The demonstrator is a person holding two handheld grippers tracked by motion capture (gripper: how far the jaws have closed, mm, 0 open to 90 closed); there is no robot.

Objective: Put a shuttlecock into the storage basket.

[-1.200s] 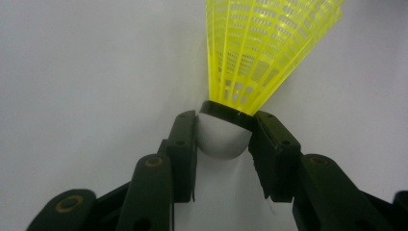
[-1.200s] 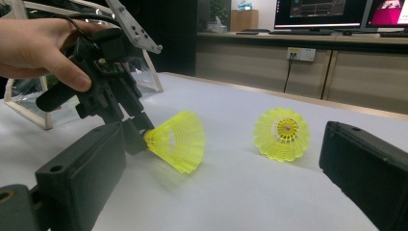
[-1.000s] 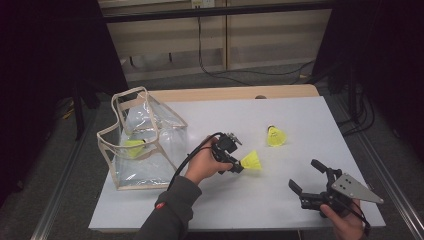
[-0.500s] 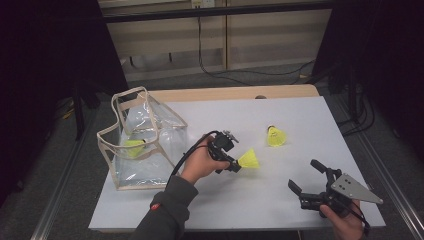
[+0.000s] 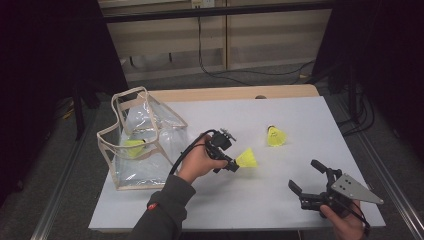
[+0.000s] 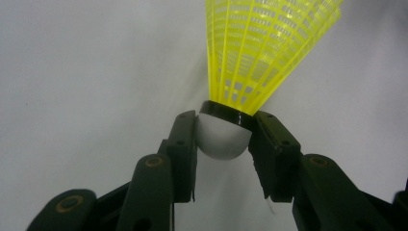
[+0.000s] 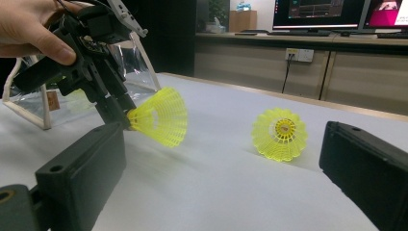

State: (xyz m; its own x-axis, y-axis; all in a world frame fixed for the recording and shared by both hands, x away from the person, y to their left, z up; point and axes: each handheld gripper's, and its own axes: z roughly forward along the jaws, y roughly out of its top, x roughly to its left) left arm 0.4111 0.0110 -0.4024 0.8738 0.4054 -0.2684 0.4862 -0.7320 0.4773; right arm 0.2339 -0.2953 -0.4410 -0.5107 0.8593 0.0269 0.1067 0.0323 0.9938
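- The left tool (image 5: pixel 231 165) is clamped on the white cork of a yellow shuttlecock (image 6: pixel 260 53), held just above the bench (image 5: pixel 210 195).
- The right tool (image 5: pixel 307 181) rests apart, jaws wide, near a second shuttlecock (image 7: pixel 279 134).

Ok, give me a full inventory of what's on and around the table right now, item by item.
Yellow plastic mesh shuttlecocks: three. One gripped at its white cork by the left gripper; one lying free on the table; one inside the bag.
Clear plastic bag with beige trim: one, standing open at the table's left.
White table top: one, wooden edge at the far side.
Monitors: lit, on a far counter.
Left gripper: black, shut on a shuttlecock, mid-table.
Right gripper: black, open, near right corner.
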